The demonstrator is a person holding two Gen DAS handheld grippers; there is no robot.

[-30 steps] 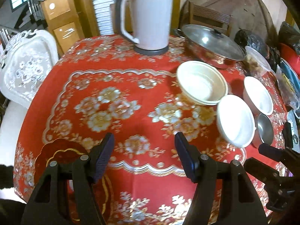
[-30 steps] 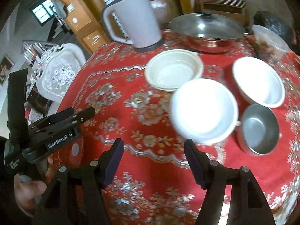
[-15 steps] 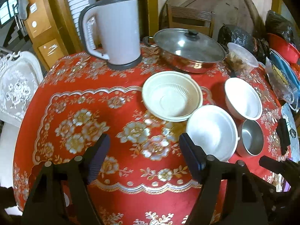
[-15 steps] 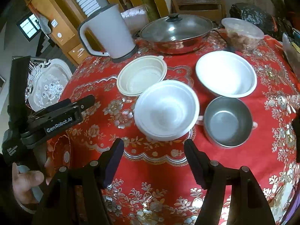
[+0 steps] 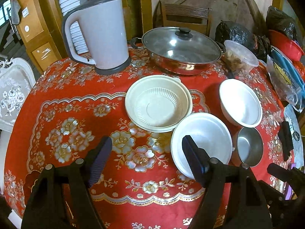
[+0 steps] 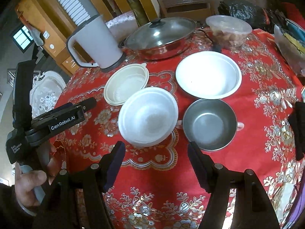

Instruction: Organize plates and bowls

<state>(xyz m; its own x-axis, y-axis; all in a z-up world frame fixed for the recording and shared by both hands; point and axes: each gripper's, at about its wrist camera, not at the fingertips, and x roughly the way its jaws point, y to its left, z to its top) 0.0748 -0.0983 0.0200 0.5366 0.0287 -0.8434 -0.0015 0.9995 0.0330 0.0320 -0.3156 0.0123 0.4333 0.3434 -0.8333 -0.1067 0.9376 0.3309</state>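
Several bowls sit on the red flowered tablecloth (image 5: 76, 114). A cream ribbed bowl (image 5: 158, 106) (image 6: 126, 85) is in the middle. A white foam bowl (image 5: 205, 137) (image 6: 148, 116) lies in front of it, a wide white bowl (image 5: 240, 103) (image 6: 208, 74) to the right, and a small steel bowl (image 5: 249, 147) (image 6: 209, 124) beside them. My left gripper (image 5: 146, 148) (image 6: 76, 106) is open and empty, its right finger over the foam bowl's near rim. My right gripper (image 6: 156, 152) is open and empty, just short of the foam and steel bowls.
A grey electric kettle (image 5: 99, 34) and a lidded steel pan (image 5: 181, 47) stand at the back. A plastic food container (image 5: 240, 57) and bags (image 5: 282, 76) crowd the right edge. A white lace-covered chair (image 5: 13, 91) is left of the table. A hand (image 6: 28, 183) holds the left gripper.
Both grippers have swung and moved forward toward the bowls, which now sit closer and more central in both views. Both stay open.
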